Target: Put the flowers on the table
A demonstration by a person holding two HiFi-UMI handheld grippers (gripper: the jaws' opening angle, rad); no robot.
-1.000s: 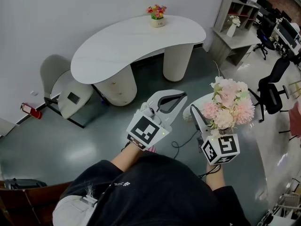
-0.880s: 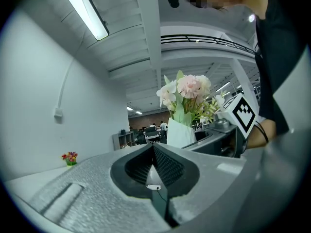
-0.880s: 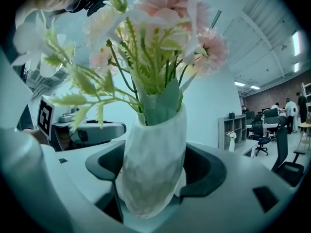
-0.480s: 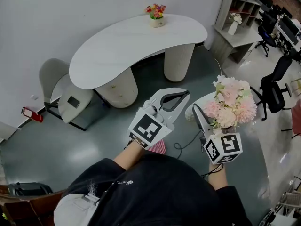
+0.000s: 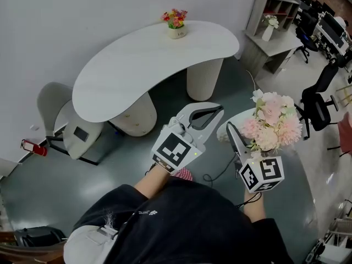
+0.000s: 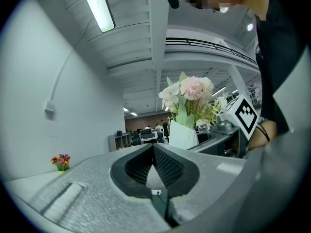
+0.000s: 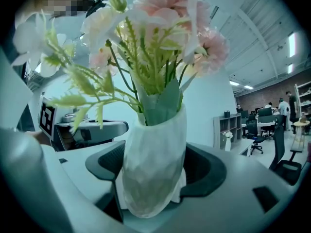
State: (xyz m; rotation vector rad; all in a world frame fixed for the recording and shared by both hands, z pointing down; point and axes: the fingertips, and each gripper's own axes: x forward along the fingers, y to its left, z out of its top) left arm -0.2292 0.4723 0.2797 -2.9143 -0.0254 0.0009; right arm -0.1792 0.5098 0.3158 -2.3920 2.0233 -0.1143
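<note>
A white vase (image 7: 154, 165) of pink and white artificial flowers (image 5: 272, 121) stands upright between the jaws of my right gripper (image 5: 248, 143), which is shut on it. In the right gripper view the vase fills the gap in that gripper (image 7: 154, 181). My left gripper (image 5: 204, 113) is held to the left of the bouquet with its jaws closed together and nothing between them; its own view shows the left gripper (image 6: 154, 171) shut and empty. Ahead across the floor stands the white kidney-shaped table (image 5: 137, 56). A small pot of colourful flowers (image 5: 175, 22) sits on its far edge.
A grey chair (image 5: 65, 121) stands left of the table. A small round white table (image 5: 232, 124) is below my right gripper, and a cable (image 5: 217, 172) lies on the floor. A shelf unit (image 5: 270, 23) and black office chairs (image 5: 316, 100) are to the right.
The view has shifted, so the white table and chair sit further left in the picture. Both grippers keep their pose, and the vase stays in the right one.
</note>
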